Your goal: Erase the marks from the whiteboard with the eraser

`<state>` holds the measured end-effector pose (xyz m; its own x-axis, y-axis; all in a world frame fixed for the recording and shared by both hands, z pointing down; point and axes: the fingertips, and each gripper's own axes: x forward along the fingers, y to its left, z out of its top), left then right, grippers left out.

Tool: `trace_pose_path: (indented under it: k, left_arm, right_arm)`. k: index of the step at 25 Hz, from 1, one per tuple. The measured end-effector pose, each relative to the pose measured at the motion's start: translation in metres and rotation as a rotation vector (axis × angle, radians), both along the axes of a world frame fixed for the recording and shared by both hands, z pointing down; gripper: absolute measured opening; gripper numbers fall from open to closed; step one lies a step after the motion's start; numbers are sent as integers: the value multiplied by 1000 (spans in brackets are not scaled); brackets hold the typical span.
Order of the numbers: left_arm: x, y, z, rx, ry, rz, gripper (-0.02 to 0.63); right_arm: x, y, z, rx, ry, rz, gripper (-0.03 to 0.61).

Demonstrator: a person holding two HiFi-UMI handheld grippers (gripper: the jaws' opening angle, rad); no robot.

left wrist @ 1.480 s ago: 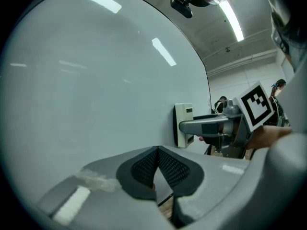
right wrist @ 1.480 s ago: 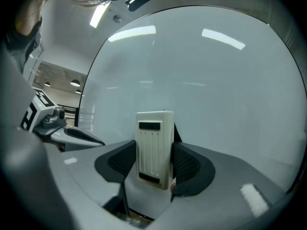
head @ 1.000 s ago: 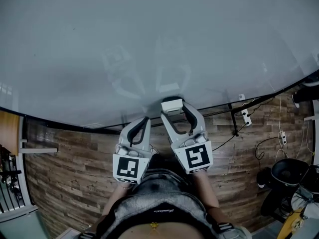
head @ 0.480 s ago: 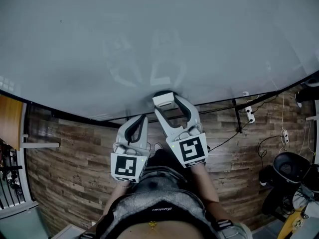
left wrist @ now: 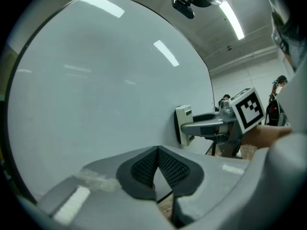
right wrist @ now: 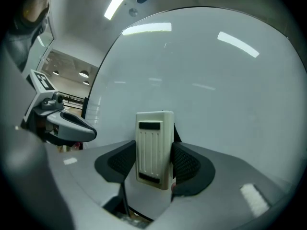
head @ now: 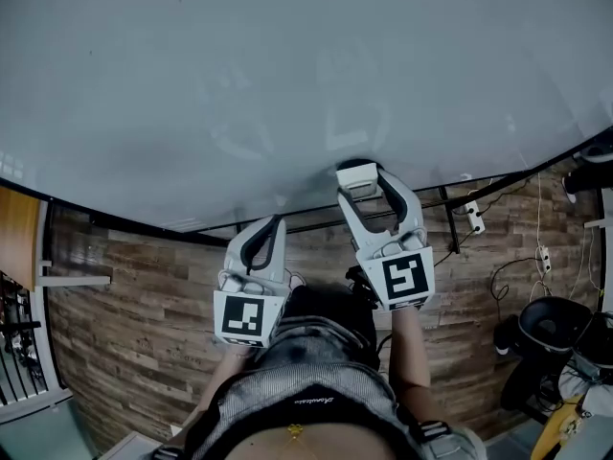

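Observation:
The whiteboard (head: 287, 75) fills the upper head view and looks blank; I see no marks on it in any view. My right gripper (head: 358, 182) is shut on the white eraser (right wrist: 154, 147), whose black felt side presses against the board near its lower edge. The eraser (left wrist: 183, 124) also shows in the left gripper view, flat against the whiteboard (left wrist: 96, 80). My left gripper (head: 268, 230) hangs lower and to the left, below the board's edge, its jaws shut with nothing between them (left wrist: 157, 169).
A wood-plank floor (head: 134, 324) lies below the board. The board's black stand bars (head: 450, 220), a power strip and cables (head: 474, 220) sit at the right, with a dark chair base (head: 551, 338) further right. A person (left wrist: 278, 87) stands in the background.
My right gripper with the eraser slid left along the board's lower edge, then back to the right and slightly lower. The left gripper has hardly moved.

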<state>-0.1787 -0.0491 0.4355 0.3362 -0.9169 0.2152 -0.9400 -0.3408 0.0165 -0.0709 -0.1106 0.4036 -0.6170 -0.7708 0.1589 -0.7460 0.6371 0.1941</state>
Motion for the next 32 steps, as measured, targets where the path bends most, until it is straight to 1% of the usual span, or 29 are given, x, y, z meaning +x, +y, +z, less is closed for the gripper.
trace_pose_path:
  k: [3,6,9,11,14,16,21,25,32]
  left_arm:
    - [22,-3,-9,16,9,5,5]
    - [50,-7,-26,62,25,15,5]
    - [78,-10,-43,116,31,31,5]
    - [97,-7,-48,134,22,40,5]
    - [123,1,-47,136,13,47,5]
    - [137,8,-46,132,12,50,5]
    - [164,16,-44,128,12,55,5]
    - [186,28,-47,144,-17,53,5]
    - [206,36,-45,142,-42,36,5]
  right_arm:
    - [18,7,-10,23,-44,1,239]
    - [37,22,-25,39,-110,-8,239]
    - [50,39,-33,48,-120,-20,239]
    - [62,48,-36,45,-133,-21,239]
    - [82,62,-38,47,-154,-22,239]
    - [93,70,-36,45,-143,-25,239]
    - [118,78,-33,26,-145,-19,239]
    - [140,89,-32,13,-174,-23,239]
    - [159,94,-27,5,-165,-32,239]
